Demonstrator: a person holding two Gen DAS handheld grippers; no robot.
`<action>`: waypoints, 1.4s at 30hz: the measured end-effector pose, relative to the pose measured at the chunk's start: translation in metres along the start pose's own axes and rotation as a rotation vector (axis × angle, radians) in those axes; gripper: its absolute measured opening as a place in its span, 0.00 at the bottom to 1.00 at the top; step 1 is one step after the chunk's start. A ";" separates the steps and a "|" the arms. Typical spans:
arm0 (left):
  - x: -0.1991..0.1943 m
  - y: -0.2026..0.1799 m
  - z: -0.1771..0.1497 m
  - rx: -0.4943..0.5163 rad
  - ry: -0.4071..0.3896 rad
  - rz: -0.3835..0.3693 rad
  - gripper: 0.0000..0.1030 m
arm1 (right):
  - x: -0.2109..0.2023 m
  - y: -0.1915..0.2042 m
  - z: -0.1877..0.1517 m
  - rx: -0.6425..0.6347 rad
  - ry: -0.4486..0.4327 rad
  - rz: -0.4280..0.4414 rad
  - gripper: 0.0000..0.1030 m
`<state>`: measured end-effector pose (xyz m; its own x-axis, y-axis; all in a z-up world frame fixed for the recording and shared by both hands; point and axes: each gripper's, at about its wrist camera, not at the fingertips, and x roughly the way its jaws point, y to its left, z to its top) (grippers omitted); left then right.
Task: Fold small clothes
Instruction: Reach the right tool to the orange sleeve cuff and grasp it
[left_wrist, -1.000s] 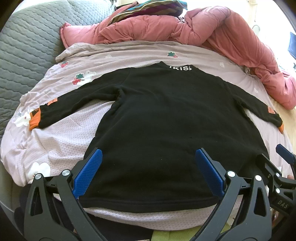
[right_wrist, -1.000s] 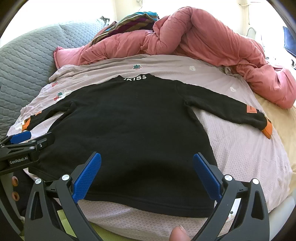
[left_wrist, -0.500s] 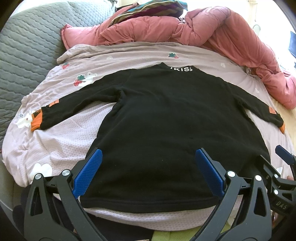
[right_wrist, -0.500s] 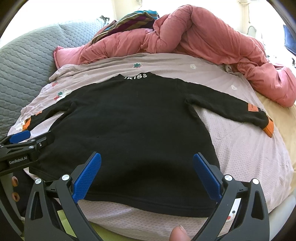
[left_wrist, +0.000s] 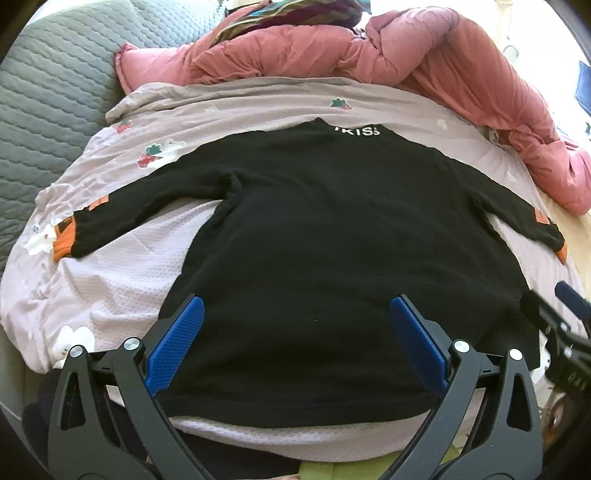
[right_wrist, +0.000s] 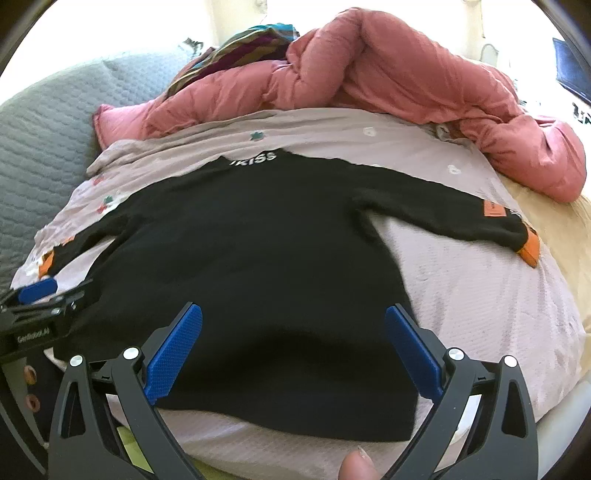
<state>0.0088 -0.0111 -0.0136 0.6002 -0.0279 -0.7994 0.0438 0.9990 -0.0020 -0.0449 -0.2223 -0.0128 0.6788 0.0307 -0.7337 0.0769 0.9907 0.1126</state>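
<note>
A small black long-sleeved top (left_wrist: 332, 240) with orange cuffs lies flat, back up, sleeves spread, on a lilac sheet (left_wrist: 122, 280). It also shows in the right wrist view (right_wrist: 258, 251). My left gripper (left_wrist: 295, 332) is open and empty, hovering over the hem's left half. My right gripper (right_wrist: 293, 336) is open and empty over the hem's right half. Each gripper shows at the edge of the other's view: the right one (left_wrist: 561, 321), the left one (right_wrist: 40, 306).
A bunched pink duvet (left_wrist: 369, 48) lies along the back and right of the bed. A striped cloth (left_wrist: 295, 11) sits behind it. A grey quilted headboard (left_wrist: 48, 92) is on the left. A yellow-green item (left_wrist: 332, 472) lies at the near edge.
Both grippers have moved slightly forward over the top, the right one also rising a little. Both stay open and the top has not moved.
</note>
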 end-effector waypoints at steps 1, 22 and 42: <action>0.001 -0.002 0.002 0.006 0.000 -0.002 0.92 | 0.000 -0.006 0.002 0.016 -0.008 -0.009 0.96; 0.030 -0.035 0.050 0.039 0.031 -0.061 0.92 | 0.014 -0.147 0.030 0.233 -0.038 -0.208 0.96; 0.063 -0.079 0.098 0.080 0.035 -0.104 0.92 | 0.032 -0.274 0.049 0.393 -0.012 -0.305 0.96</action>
<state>0.1214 -0.0952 -0.0046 0.5608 -0.1284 -0.8179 0.1689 0.9849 -0.0388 -0.0082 -0.4994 -0.0339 0.5903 -0.2567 -0.7653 0.5412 0.8293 0.1393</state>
